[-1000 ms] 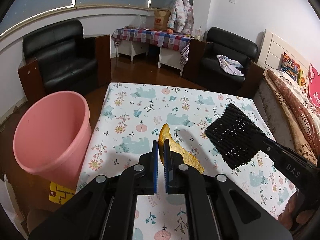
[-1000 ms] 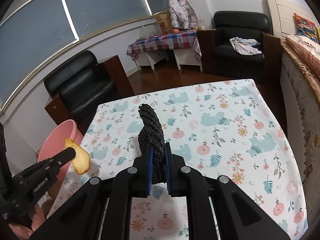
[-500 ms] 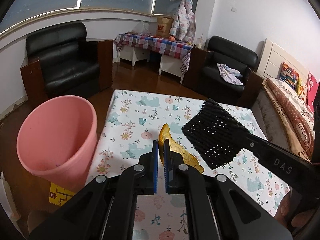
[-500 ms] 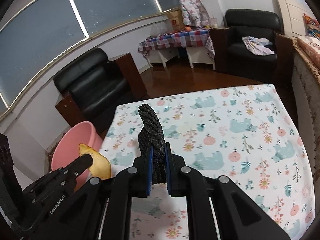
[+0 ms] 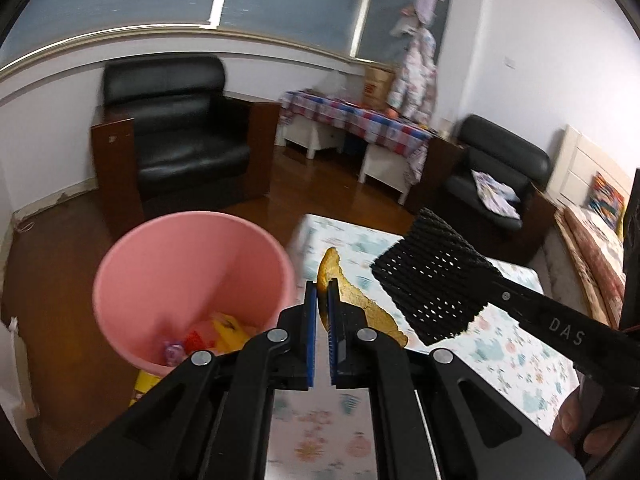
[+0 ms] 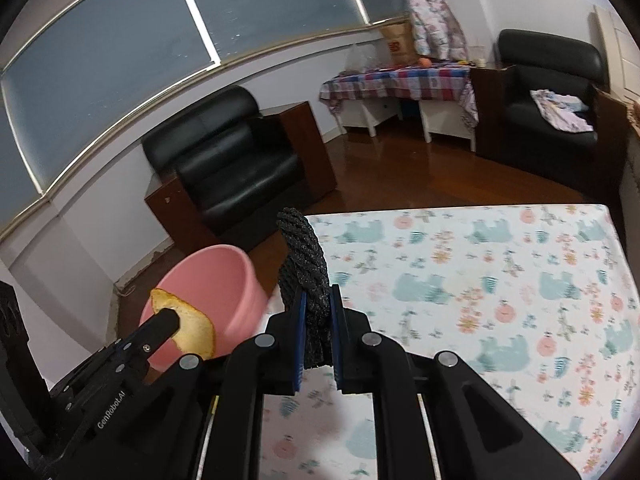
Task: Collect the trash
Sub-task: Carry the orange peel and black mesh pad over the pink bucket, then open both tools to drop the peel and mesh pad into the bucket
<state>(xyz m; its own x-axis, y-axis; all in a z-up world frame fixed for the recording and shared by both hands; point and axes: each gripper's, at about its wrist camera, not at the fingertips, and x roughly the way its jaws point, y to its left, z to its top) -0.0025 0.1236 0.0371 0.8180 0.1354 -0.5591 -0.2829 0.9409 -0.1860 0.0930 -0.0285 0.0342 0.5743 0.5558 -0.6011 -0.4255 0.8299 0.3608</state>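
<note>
Both hands have carried their loads toward the pink bin [image 5: 192, 280], now just left of the left gripper [image 5: 322, 300], which is clamped on a peel [image 5: 352, 300]. Light and limp, it needs an edge pinch; its long axis slants down-right. The right gripper [image 6: 318, 312] pinches a soft black foam net [image 6: 304, 264] standing upright.

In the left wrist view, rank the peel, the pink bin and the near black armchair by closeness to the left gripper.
1. Peel, clamped in the left gripper.
2. Pink bin, just left of the fingers, on the floor beside the table.
3. Black armchair, beyond the bin, against the wall.
</note>
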